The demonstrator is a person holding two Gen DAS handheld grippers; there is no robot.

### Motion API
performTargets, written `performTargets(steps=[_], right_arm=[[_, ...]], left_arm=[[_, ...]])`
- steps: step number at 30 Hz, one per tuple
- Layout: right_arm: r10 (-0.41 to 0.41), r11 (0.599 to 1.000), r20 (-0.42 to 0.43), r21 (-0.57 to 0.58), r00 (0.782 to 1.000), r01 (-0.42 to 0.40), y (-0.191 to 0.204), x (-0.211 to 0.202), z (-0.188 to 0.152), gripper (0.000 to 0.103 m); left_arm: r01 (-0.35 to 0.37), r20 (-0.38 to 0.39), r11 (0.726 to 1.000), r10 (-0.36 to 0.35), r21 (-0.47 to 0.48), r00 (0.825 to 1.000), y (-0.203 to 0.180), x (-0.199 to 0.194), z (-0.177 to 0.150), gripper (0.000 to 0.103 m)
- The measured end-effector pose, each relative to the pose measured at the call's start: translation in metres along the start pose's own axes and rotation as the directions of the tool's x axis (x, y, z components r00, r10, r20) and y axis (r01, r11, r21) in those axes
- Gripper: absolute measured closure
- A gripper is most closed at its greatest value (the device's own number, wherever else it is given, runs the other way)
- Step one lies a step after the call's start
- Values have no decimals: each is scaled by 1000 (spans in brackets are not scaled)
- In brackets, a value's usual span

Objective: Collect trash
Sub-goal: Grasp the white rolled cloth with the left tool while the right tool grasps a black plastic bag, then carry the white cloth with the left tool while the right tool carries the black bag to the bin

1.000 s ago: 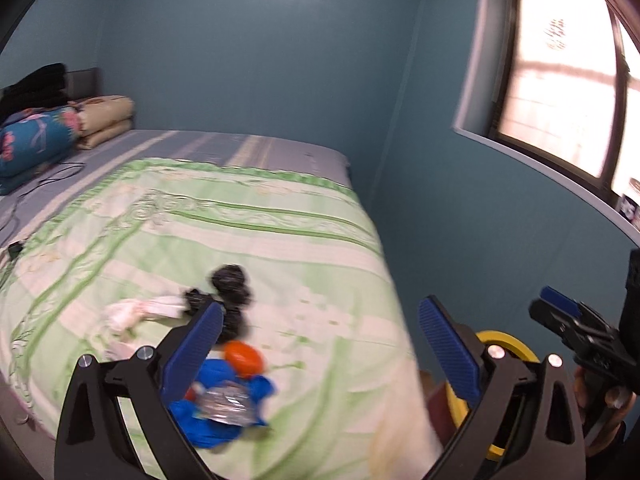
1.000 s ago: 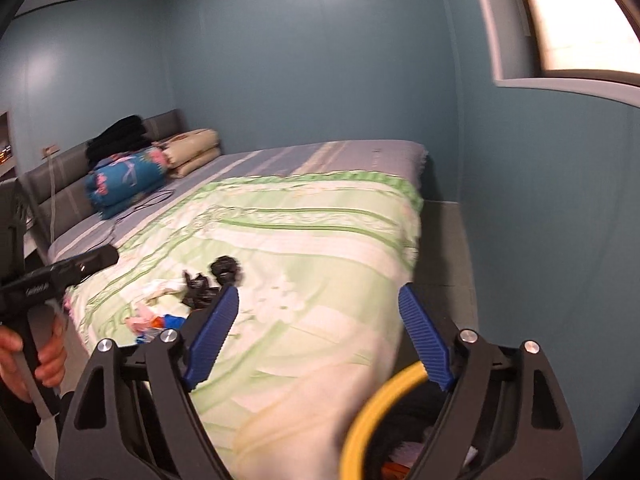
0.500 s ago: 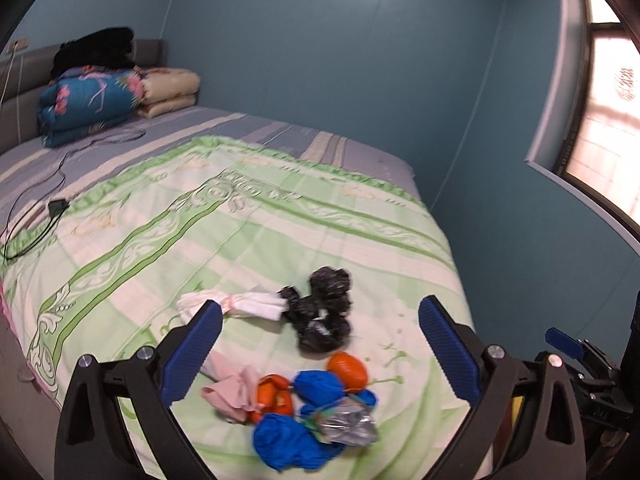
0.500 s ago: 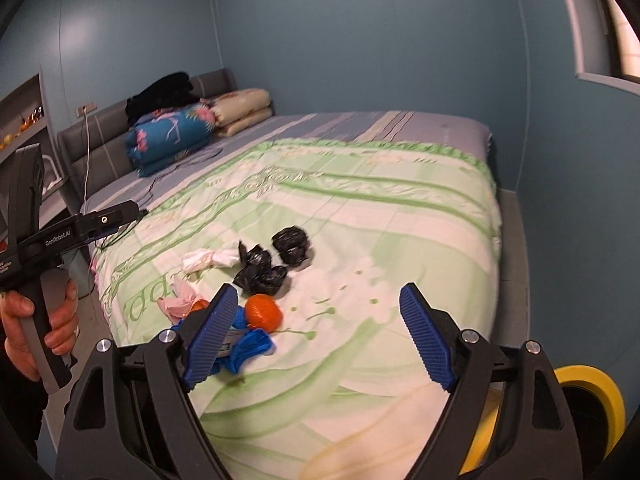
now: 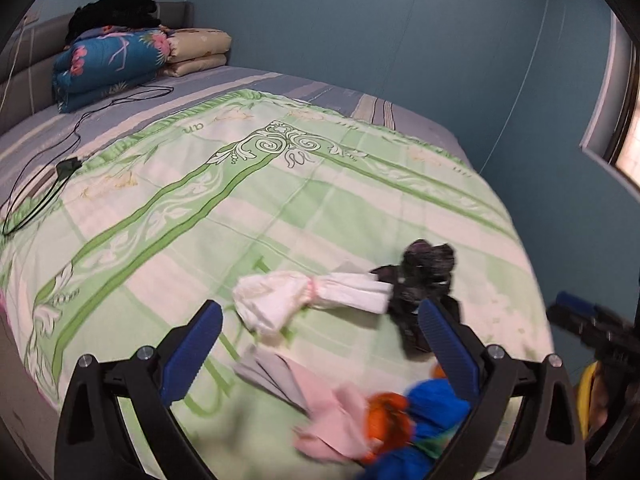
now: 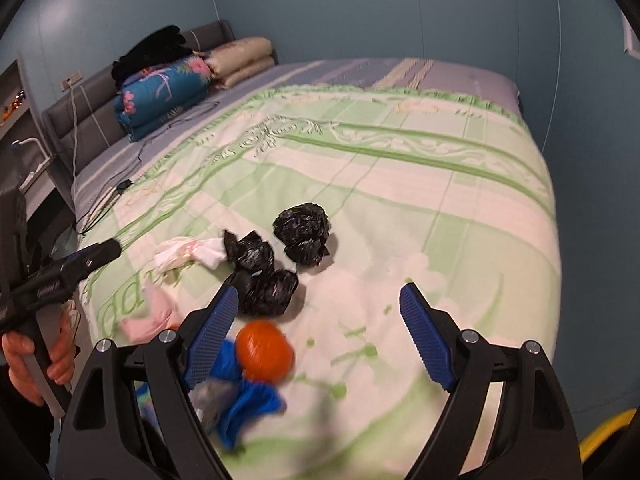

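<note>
Both claws gape wide and hold nothing. Left claw (image 5: pixel 320 344) hovers over the bed (image 5: pixel 280 208): white wad (image 5: pixel 280 300) just ahead between its fingers, pink scrap (image 5: pixel 332 420) below it. Right claw (image 6: pixel 316 336): orange ball (image 6: pixel 262 350) beside its left finger, black bags (image 6: pixel 264 276) just ahead. Judgement: the reach is in hand. Pick one piece, centre it between the fingers, then press into the soft quilt before closing, so no bedding gets pinched.
</note>
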State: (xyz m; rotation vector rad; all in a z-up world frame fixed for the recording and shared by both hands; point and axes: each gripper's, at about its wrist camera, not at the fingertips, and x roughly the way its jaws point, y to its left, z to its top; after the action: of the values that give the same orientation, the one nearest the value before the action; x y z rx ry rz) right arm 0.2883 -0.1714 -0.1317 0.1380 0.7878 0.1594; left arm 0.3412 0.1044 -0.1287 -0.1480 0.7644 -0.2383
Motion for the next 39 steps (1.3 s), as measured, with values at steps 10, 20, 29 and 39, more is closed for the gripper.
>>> performTargets(steps=[10, 20, 29, 39], right_arm=[[-8, 999, -87, 38, 996, 12, -4, 84, 34, 24], [-5, 999, -150, 38, 989, 10, 1, 132, 47, 24], [-18, 1000, -176, 16, 984, 21, 10, 152, 49, 27], [-22, 1000, -211, -25, 977, 17, 24, 167, 44, 60]], left_arm=[[-5, -74, 994, 13, 113, 997, 9, 63, 10, 8], [37, -140, 985, -13, 169, 990, 4, 103, 8, 13], [9, -181, 963, 41, 269, 983, -6, 114, -5, 55], [5, -182, 959, 49, 284, 982, -4, 110, -6, 83]])
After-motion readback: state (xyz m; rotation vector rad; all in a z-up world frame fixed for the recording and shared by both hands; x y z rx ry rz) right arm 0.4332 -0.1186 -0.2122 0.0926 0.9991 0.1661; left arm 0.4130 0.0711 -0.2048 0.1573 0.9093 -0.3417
